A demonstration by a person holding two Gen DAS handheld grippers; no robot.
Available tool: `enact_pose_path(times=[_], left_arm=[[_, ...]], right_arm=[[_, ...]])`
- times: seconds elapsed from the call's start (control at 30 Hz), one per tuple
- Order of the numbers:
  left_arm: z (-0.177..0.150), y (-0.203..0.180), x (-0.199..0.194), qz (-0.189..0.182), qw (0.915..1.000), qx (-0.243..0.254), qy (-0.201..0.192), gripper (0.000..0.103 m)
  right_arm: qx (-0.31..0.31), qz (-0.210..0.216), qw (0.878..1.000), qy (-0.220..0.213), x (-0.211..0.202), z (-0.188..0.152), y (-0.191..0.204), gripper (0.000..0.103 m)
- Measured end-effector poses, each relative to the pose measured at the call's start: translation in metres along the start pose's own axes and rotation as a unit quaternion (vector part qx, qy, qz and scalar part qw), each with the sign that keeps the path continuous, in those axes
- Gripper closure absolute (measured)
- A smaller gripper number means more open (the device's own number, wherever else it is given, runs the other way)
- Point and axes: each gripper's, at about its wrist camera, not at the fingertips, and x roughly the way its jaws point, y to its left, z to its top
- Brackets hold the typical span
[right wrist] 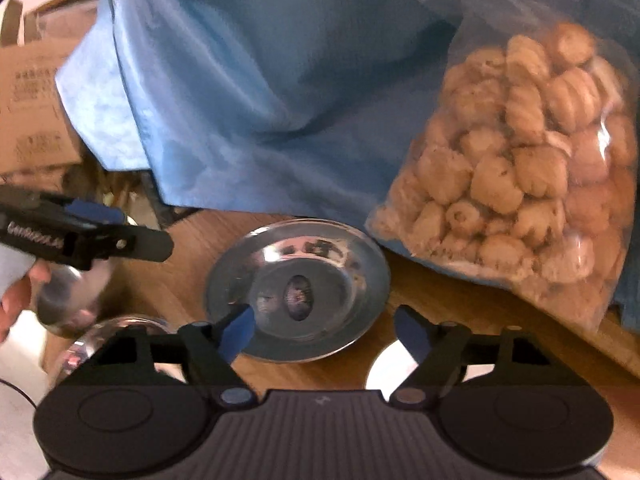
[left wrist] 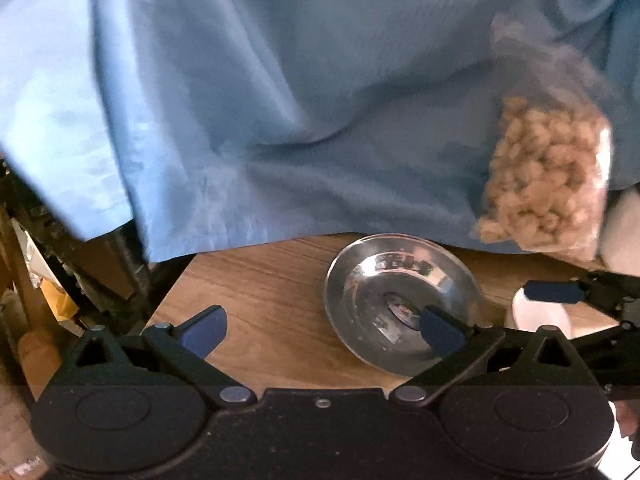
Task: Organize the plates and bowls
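A shallow steel plate [left wrist: 400,304] lies on the wooden table [left wrist: 260,288], close to the hanging blue cloth. My left gripper [left wrist: 322,330] is open and holds nothing; its right finger [left wrist: 440,330] shows over the plate's near part. In the right wrist view the same steel plate [right wrist: 298,288] sits just ahead of my right gripper [right wrist: 326,334], which is open, its left pad [right wrist: 240,332] over the plate's near rim. A white bowl [right wrist: 384,368] stands under its right finger. Steel bowls [right wrist: 64,300] sit at the left, below the left gripper.
A blue cloth [left wrist: 300,100] hangs across the back. A clear bag of round biscuits [right wrist: 520,168] rests at the right, partly on the table. A cardboard box [right wrist: 32,112] stands at the far left. A person's hand [right wrist: 12,300] shows at the left edge.
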Motion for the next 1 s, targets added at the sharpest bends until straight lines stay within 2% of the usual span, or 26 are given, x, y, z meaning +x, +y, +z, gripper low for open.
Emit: enact_pose_path(times=[0.1, 0.17, 0.2, 0.47, 0.7, 0.87, 1.0], left_arm=[[0.007, -0.001, 0.017, -0.007, 0.9998, -0.015, 0.013, 0.001], [0.010, 0.000, 0.028, -0.010, 0.9992, -0.023, 0.031, 0.003], [0.011, 0.000, 0.032, -0.008, 0.9989, -0.026, 0.038, 0.007], [0.011, -0.003, 0.043, -0.019, 0.9982, -0.026, 0.050, 0.008], [0.013, -0.004, 0.048, -0.026, 0.9979, -0.031, 0.050, 0.008], [0.010, -0.006, 0.057, -0.027, 0.9971, -0.030, 0.065, 0.008], [0.008, -0.007, 0.063, -0.031, 0.9965, -0.031, 0.072, 0.015]], right_arm=[[0.000, -0.005, 1.000, 0.016, 0.011, 0.003, -0.004, 0.029], [-0.002, -0.015, 0.999, 0.028, 0.019, 0.006, -0.005, 0.038], [-0.004, -0.019, 0.999, 0.030, 0.021, 0.007, -0.004, 0.044], [-0.028, -0.036, 0.999, 0.024, 0.032, 0.016, -0.003, 0.045], [-0.021, -0.029, 0.999, 0.035, 0.040, 0.014, -0.011, 0.041], [-0.018, -0.028, 0.998, 0.045, 0.047, 0.012, -0.013, 0.041], [-0.018, -0.027, 0.998, 0.052, 0.051, 0.013, -0.014, 0.041]])
